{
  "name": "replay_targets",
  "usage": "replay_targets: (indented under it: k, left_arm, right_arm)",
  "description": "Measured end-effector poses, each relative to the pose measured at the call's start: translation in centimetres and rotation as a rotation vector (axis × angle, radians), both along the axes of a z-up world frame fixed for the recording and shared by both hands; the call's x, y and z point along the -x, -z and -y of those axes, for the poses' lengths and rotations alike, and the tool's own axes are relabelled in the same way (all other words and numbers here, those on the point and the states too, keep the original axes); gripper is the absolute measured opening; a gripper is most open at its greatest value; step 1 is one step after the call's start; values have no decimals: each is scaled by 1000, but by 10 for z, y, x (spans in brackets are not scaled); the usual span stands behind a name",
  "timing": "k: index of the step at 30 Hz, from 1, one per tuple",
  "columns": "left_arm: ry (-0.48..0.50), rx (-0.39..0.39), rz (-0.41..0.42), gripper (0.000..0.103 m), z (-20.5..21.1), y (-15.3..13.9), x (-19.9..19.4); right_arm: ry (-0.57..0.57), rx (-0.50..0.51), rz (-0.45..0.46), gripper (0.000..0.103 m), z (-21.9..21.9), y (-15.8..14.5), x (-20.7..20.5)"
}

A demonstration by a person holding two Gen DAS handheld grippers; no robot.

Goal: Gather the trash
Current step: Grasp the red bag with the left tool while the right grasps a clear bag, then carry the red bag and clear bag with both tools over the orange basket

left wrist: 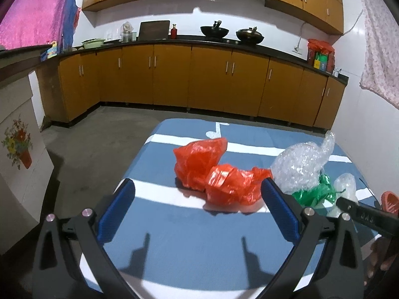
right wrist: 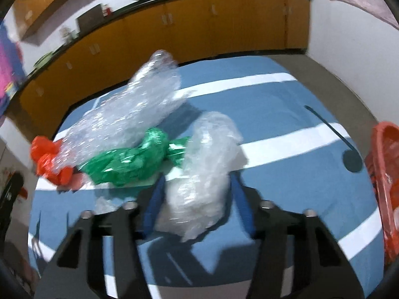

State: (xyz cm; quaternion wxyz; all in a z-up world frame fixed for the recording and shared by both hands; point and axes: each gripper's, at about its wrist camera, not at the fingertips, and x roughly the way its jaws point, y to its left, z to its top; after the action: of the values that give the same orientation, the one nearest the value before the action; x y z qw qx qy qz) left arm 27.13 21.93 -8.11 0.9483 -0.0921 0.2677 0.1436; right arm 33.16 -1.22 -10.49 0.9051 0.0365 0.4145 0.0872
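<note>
Right hand-held gripper [right wrist: 197, 194] straddles the clear plastic wad [right wrist: 199, 174], not visibly pinching it, red basket [right wrist: 384, 174] far right; left hand-held gripper [left wrist: 197, 199] spread wide, empty.

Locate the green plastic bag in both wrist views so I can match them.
Left wrist: green plastic bag at right, below the bubble wrap, beyond the left gripper's right finger.
Right wrist: green plastic bag left of centre, beyond the right gripper.
Shared landmark: the bubble wrap.
</note>
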Motion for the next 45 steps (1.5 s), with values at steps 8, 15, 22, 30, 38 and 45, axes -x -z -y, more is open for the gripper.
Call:
replay_targets:
  k: [8,15,22,30,38,45]
  left_arm:
    - [-19,-19,-41,99,-1,0,-31]
    - [-34,39,-138,99,-14,12,-60]
    - [12,80,-239,82,-10,34,-90]
    - [86,82,-234,42,2,35,-94]
    - [90,100,-193,41,3,19,-62]
    - [142,82,-121,41,24,-18,-25]
  right_arm:
    - [2,26,45,39,12,-7,14]
    - [32,14,48,38,35,-9,22]
    - [8,42,74,38,34,-9,27]
    - [22,30,74,39,45,-11,31]
    - [39,12,112,38,55,-27,47]
    - [56,17,171,38,68,-47,69]
